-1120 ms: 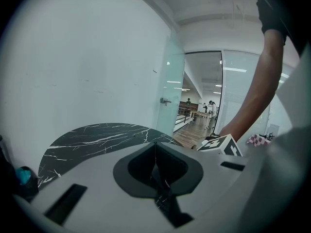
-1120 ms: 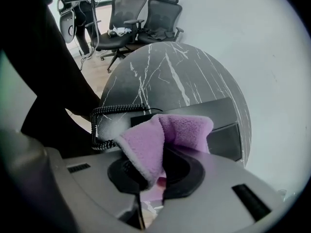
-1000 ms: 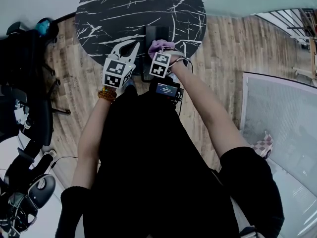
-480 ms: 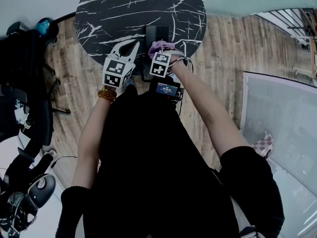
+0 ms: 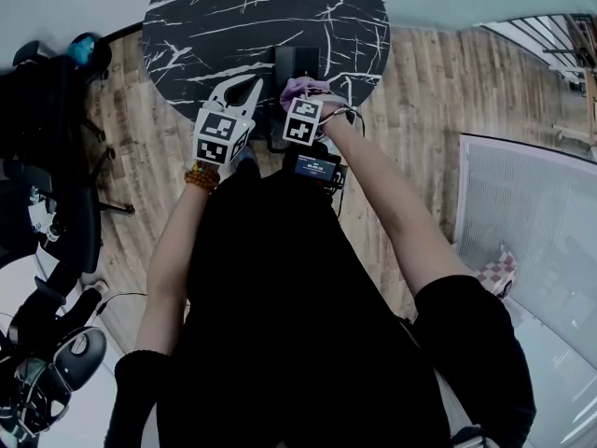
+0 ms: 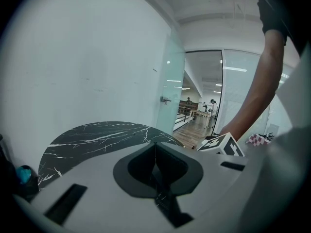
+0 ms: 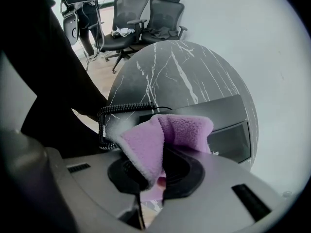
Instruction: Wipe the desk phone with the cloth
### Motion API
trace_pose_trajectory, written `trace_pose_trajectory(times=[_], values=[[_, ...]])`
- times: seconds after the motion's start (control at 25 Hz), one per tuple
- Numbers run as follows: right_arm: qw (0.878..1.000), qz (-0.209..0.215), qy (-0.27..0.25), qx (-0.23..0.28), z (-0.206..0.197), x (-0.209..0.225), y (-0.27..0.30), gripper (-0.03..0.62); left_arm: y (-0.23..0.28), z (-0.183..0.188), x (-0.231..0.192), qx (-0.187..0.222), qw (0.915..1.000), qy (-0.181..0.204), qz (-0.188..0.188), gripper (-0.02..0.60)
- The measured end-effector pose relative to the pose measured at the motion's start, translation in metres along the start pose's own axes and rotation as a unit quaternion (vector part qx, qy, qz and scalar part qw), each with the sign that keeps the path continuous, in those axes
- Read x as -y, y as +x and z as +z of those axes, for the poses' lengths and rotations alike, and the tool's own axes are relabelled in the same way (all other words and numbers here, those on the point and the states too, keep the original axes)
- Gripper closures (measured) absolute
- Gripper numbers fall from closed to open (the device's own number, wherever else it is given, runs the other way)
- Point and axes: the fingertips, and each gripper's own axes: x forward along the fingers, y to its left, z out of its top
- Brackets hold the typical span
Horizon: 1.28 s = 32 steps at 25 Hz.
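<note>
Right tool (image 7: 151, 176) pinches fuzzy lilac cloth (image 7: 163, 135) over boxy black phone (image 7: 228, 123).

Two grippers, left gripper (image 5: 242, 84) and right gripper (image 7: 150, 178), at one marble table (image 5: 261, 17). Between the right jaws is one cloth (image 7: 165, 135). Just ahead are one desk phone (image 7: 218, 125) and one coiled cord (image 7: 121, 108), with two office chairs (image 7: 119, 21) beyond.

Cloth (image 7: 146, 144) was lilac, desk phone (image 7: 226, 118) black, table (image 5: 224, 17) black with white veining (a marble look), floor (image 5: 429, 82) brown wood-grain planks.

Round black marble-patterned table (image 5: 233, 17) on wood floor (image 5: 429, 110), desk phone (image 5: 295, 62) near its front edge.
</note>
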Motion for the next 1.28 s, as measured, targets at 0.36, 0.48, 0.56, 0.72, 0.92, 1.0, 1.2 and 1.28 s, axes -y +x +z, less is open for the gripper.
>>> trace_pose_trajectory(times=[0.36,0.48,0.56,0.72,0.92,1.0,1.2,1.28], values=[[1.0,0.006,0.0,0.001,0.0,-0.006,0.001,0.534,0.0,0.0,0.004,-0.001,1.0,0.001,-0.003,0.568],[1.0,0.008,-0.001,0.001,0.0,-0.008,0.001,0.536,-0.002,-0.001,0.005,-0.002,1.0,0.001,-0.002,0.567],[1.0,0.01,-0.002,0.003,0.0,-0.01,0.001,0.536,-0.003,-0.002,0.006,-0.003,1.0,0.0,-0.001,0.568],[1.0,0.012,-0.004,0.003,-0.001,-0.012,0.002,0.536,-0.004,-0.005,0.005,-0.005,1.0,-0.004,0.002,0.568],[1.0,0.013,-0.008,0.002,-0.001,-0.015,0.003,0.536,-0.002,-0.005,0.007,-0.004,1.0,-0.008,-0.001,0.568],[1.0,0.016,-0.007,0.003,-0.002,-0.017,0.004,0.536,-0.001,-0.005,0.009,-0.005,1.0,-0.008,-0.002,0.568],[1.0,0.023,-0.007,0.002,-0.002,-0.02,0.004,0.534,-0.001,-0.006,0.01,-0.006,0.9999,-0.01,-0.004,0.568],[1.0,0.025,-0.008,0.001,-0.003,-0.021,0.005,0.534,-0.001,-0.007,0.011,-0.006,0.9999,-0.01,-0.004,0.568]])
